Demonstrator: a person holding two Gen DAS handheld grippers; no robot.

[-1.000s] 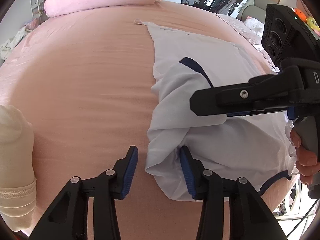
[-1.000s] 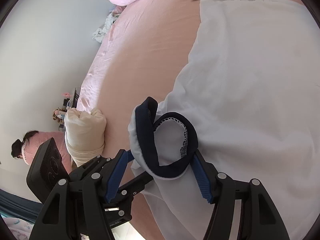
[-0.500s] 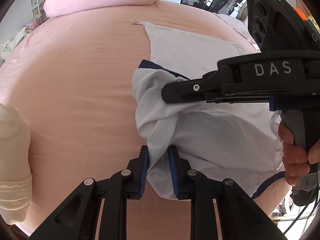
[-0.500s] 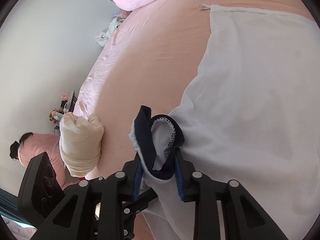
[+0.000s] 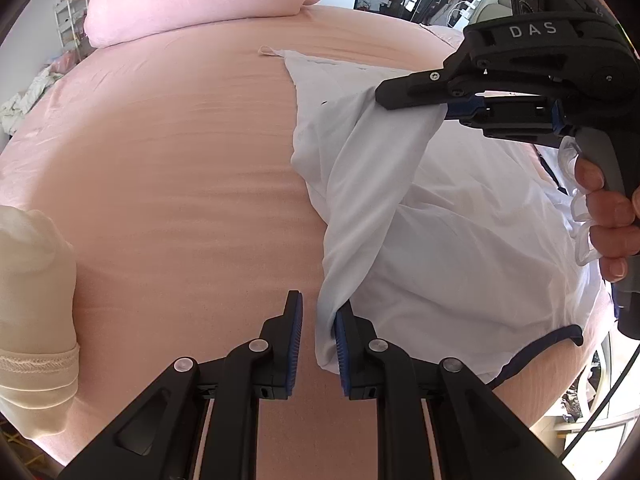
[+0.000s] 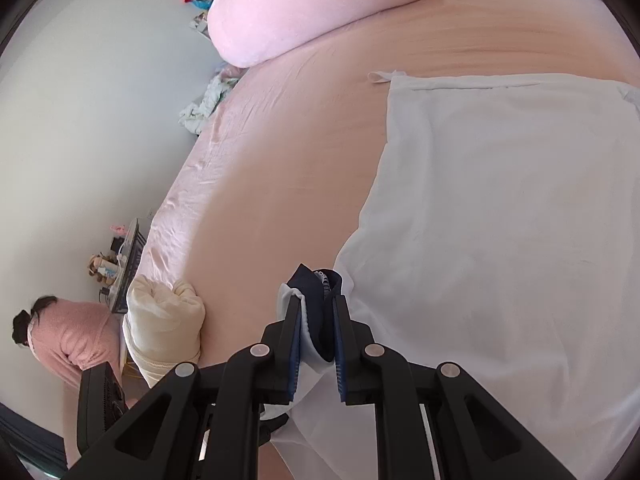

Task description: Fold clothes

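A pink pillow (image 5: 200, 4) lies at the far end of the pink bedsheet (image 5: 160, 160), a rolled cream cloth (image 6: 164, 328) at its near edge.

A home bedroom: a wide bed (image 6: 280, 168) under a peach-pink sheet, a plump pink pillow (image 6: 304, 8) at its head, crumpled laundry (image 6: 202, 106) beside the wall, and trinkets (image 6: 105, 266) on a small side stand.

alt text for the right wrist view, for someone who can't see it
The right gripper, jaws closing, pinches the navy-trimmed sleeve cuff of a white garment spread on a pink bed. A rolled cream cloth lies at the left and a pink pillow at the far end.
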